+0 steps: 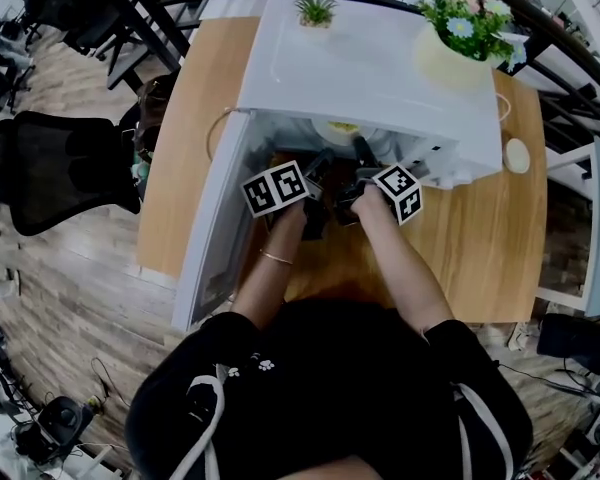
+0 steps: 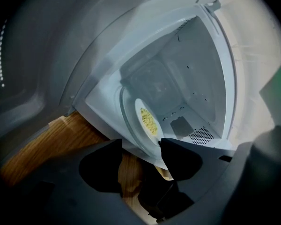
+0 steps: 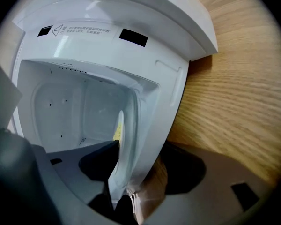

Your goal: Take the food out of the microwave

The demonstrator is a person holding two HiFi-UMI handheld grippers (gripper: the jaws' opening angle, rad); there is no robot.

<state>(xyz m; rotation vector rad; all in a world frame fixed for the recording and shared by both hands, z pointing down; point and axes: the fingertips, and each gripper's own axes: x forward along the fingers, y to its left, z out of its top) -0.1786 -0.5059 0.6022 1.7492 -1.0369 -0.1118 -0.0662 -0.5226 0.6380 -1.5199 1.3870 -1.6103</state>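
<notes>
A white microwave (image 1: pixel 370 68) stands on the wooden table with its door (image 1: pixel 212 230) swung open to the left. Inside, a white plate (image 2: pixel 141 125) with yellow food (image 2: pixel 149 121) rests on the glass turntable. In the head view the plate (image 1: pixel 337 129) shows just under the microwave's top edge. My left gripper (image 2: pixel 140 161) is open at the cavity mouth, its right jaw touching the plate's rim. My right gripper (image 3: pixel 140 165) is open too; one jaw is inside the cavity beside the plate (image 3: pixel 119 137), seen edge-on, the other outside the front lip. Both grippers, left (image 1: pixel 316 173) and right (image 1: pixel 360 160), sit at the opening.
A yellow pot of flowers (image 1: pixel 458 48) and a small green plant (image 1: pixel 315 10) stand on top of the microwave. A small round white thing (image 1: pixel 517 155) lies on the table (image 1: pixel 480 248) at the right. A black office chair (image 1: pixel 60 168) stands left of the table.
</notes>
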